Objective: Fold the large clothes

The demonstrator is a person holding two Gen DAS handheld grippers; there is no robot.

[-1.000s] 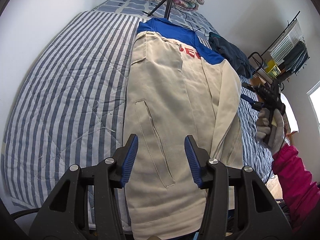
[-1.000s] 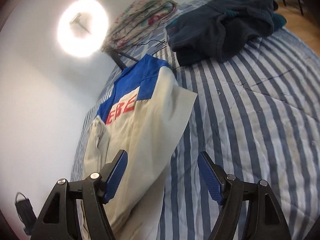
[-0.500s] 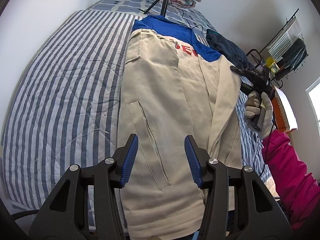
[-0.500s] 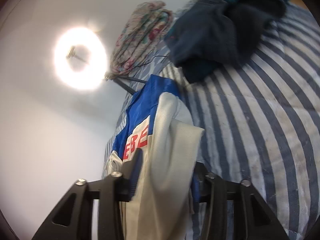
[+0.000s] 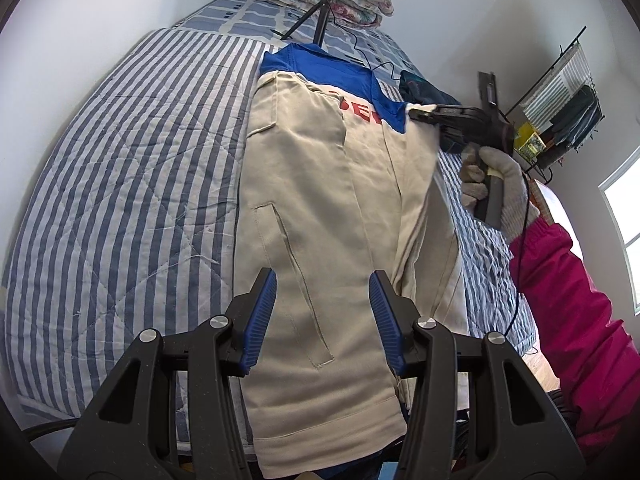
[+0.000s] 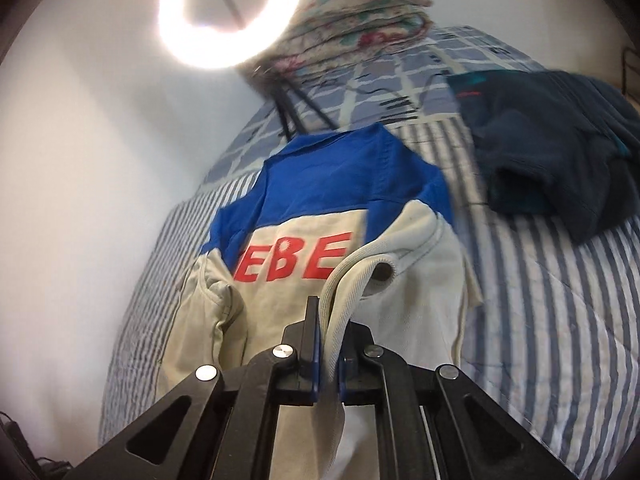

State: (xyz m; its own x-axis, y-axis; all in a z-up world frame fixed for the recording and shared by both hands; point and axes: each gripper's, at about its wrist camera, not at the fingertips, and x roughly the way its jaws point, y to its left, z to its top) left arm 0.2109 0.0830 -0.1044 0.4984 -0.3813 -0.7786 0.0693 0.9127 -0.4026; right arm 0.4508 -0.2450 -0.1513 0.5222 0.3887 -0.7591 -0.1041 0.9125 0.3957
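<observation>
1. A cream jacket (image 5: 320, 208) with a blue yoke and red letters is laid lengthwise on a bed (image 5: 120, 184) covered by a blue-and-white striped quilt; its hem is nearest the left wrist camera, its collar is at the far end.
2. One sleeve is seen folded across the body on the left side of the jacket, in both views.
3. The left gripper (image 5: 322, 320) is held over the lower part of the jacket, jaws about half open, nothing between the blue pads (image 5: 260, 320); whether the fabric is touched cannot be told.
4. The right gripper (image 6: 329, 344) is clamped tight on the ribbed cuff (image 6: 352, 276) of the other cream sleeve; the cuff is pinched between the pads and the sleeve is lifted off the bed.
5. In the left wrist view the same gripper is seen at the jacket's right shoulder, near the blue yoke, held by a gloved hand (image 5: 496, 184) with a pink sleeve (image 5: 576, 320) behind it.
6. A dark navy garment (image 6: 560, 168) is heaped on the quilt, to the right of the jacket's collar, apart from it.
7. A lit ring light (image 6: 228, 12) on a tripod is stood beyond the collar, with a folded floral blanket (image 6: 360, 16) behind it.
8. A wire rack (image 5: 560, 92) with hanging items is seen against the right wall.
</observation>
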